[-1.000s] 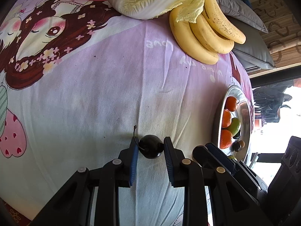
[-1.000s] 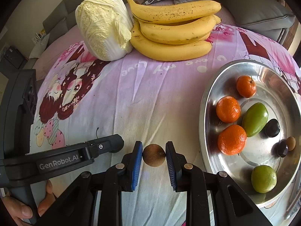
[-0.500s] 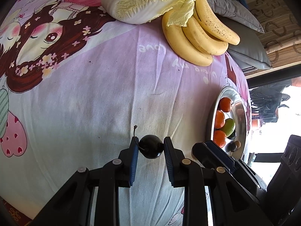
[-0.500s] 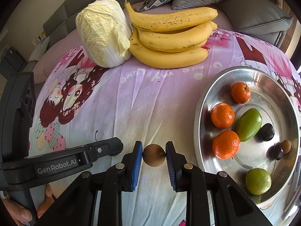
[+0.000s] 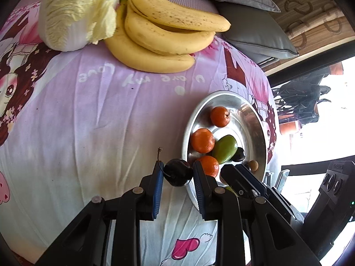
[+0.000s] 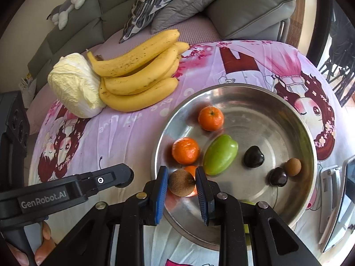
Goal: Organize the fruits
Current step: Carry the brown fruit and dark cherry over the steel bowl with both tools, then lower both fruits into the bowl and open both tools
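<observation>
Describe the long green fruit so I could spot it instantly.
Find the round metal bowl on the pink cartoon cloth. The green fruit lies near its middle, between an orange and a dark cherry. It alone is oblong and green.

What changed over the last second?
Both tongs carried their fruit toward the steel bowl: the right tongs now hold the brown longan over the bowl's near rim, and the left tongs bring the dark cherry up to its edge. Nothing was grasped or released. The bananas, napa cabbage and bowl contents stayed put.
</observation>
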`<state>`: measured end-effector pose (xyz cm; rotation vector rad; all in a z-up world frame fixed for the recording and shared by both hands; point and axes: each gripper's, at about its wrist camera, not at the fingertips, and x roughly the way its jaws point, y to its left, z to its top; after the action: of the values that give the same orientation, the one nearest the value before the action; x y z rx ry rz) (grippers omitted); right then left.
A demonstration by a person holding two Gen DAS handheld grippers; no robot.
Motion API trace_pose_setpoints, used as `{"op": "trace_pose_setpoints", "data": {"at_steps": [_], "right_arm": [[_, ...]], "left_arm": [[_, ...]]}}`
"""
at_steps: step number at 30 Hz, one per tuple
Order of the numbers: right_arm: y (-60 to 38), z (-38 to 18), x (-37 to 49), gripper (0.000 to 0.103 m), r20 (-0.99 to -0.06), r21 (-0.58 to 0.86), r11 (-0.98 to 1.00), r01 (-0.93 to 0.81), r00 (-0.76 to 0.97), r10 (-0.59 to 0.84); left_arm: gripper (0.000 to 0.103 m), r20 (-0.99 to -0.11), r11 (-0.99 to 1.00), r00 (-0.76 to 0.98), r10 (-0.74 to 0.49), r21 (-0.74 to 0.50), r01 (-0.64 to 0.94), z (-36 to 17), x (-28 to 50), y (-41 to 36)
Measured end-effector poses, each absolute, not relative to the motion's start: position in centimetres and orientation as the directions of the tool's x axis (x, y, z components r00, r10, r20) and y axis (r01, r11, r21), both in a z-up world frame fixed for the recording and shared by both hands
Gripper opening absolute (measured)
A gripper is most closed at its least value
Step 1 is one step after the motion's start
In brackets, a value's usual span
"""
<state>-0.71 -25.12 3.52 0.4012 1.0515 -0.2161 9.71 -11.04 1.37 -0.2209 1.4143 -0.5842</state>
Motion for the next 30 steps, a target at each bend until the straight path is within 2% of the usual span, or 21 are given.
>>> {"op": "trace_pose_setpoints", "data": {"at_steps": [13, 26, 30], "right_arm": [[-29.5, 1.6, -2.3, 0.028, -0.907, 0.216, 0.847, 0.486, 0.422, -0.011], [-28.9, 1.4, -2.0, 0.031, -0.913, 0.206, 0.859, 0.469, 0.409, -0.005], [-28.5, 1.4, -2.0, 0.031, -0.915, 0.199, 0.864, 0.463, 0.403, -0.005]], "left_arm": [[0.028, -0.896, 0.852, -0.014, -0.444, -0.427, 0.303, -0.3, 10.0, -16.8], [0.029, -0.911, 0.869, 0.007, -0.413, -0.392, 0.303, 0.1, 9.7, -16.1], [0.034, -0.910, 0.871, 0.020, -0.413, -0.389, 0.299, 0.4, 9.7, -15.4]]}}
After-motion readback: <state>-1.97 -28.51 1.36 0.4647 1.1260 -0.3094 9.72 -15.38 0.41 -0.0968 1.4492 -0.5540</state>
